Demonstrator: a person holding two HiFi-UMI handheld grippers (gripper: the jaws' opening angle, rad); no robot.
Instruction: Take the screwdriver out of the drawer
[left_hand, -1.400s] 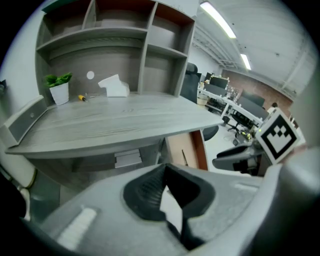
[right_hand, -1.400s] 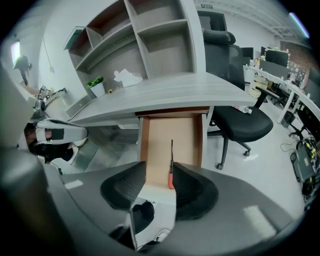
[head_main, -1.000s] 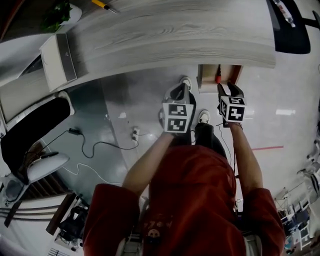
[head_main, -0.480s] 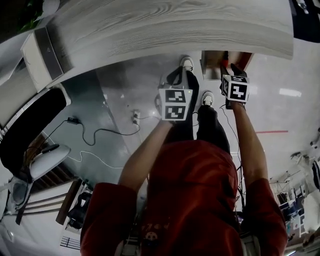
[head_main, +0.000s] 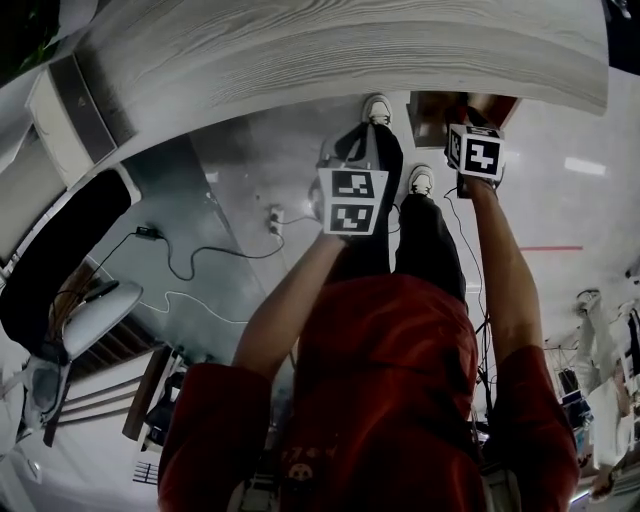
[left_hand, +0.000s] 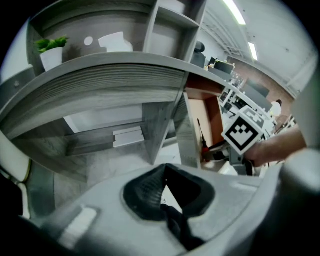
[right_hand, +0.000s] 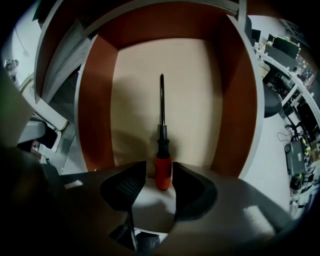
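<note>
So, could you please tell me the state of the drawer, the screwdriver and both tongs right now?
Brown-walled wooden drawer: open.
Red-handled black-shafted screwdriver: lying inside the drawer, not yet gripped.
Right tongs: open, jaws either side of the red handle.
Left tongs: shut, empty.

Bare floor either side of the screwdriver (right_hand: 162, 150), walls of the drawer (right_hand: 97, 100) beyond

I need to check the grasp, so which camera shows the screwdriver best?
The right gripper view: the whole screwdriver lies in the drawer, its red handle between the open jaws of the right tool. The left gripper view shows it small and distant. In the head view it cannot be made out.
</note>
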